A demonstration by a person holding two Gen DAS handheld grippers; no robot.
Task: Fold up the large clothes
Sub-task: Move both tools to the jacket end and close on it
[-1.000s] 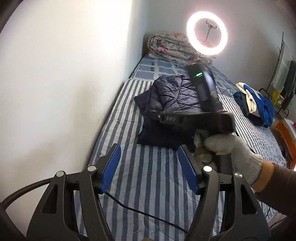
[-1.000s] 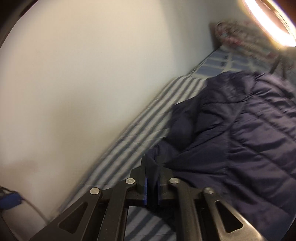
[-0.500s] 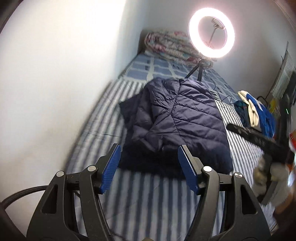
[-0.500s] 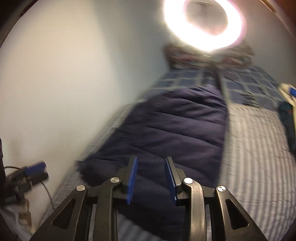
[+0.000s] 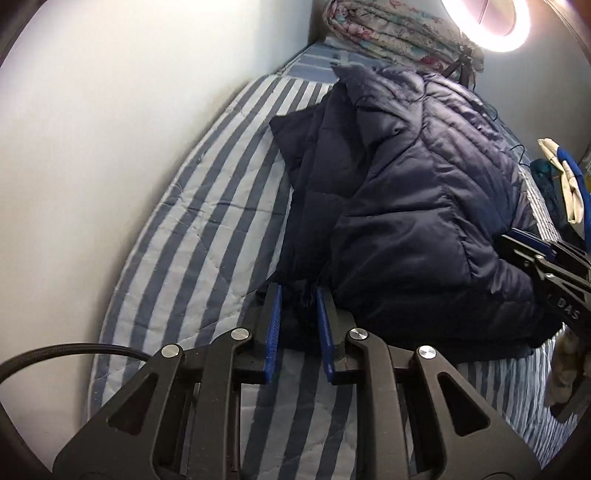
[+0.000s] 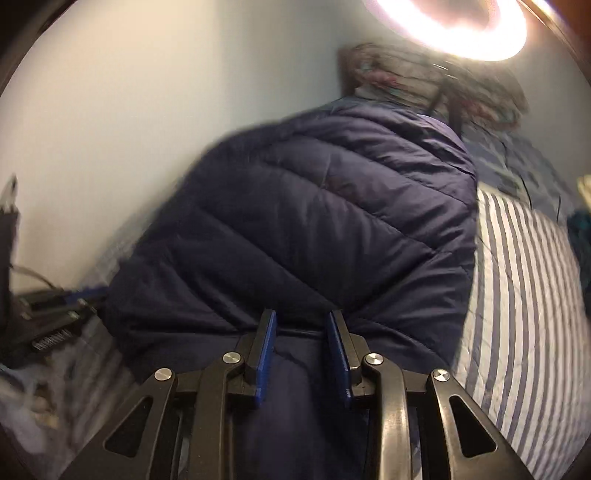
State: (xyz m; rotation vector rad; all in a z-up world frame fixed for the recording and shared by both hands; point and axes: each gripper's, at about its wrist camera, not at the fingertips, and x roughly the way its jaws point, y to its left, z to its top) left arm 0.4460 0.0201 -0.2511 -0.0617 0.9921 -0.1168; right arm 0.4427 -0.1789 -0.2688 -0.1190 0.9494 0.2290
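A navy quilted puffer jacket [image 5: 413, 192] lies partly folded on the blue-and-white striped bed [image 5: 207, 206]. My left gripper [image 5: 297, 295] is at the jacket's near left hem, its blue pads [image 5: 274, 325] narrowed around a fold of the dark fabric. My right gripper [image 6: 301, 321] is over the jacket's [image 6: 314, 221] near hem, its pads [image 6: 266, 350] partly closed with fabric between them. The right gripper also shows in the left wrist view [image 5: 546, 258] at the jacket's right edge.
A white wall [image 5: 110, 110] runs along the bed's left side. A rolled floral quilt [image 5: 391, 26] and a lit ring light [image 5: 491, 26] stand at the bed's far end. Other clothes [image 5: 561, 184] lie at the right edge.
Both grippers have dropped to the jacket's near hem. The left jaws have narrowed from wide open onto fabric. The right gripper, shut a second ago, opened and now straddles the hem.
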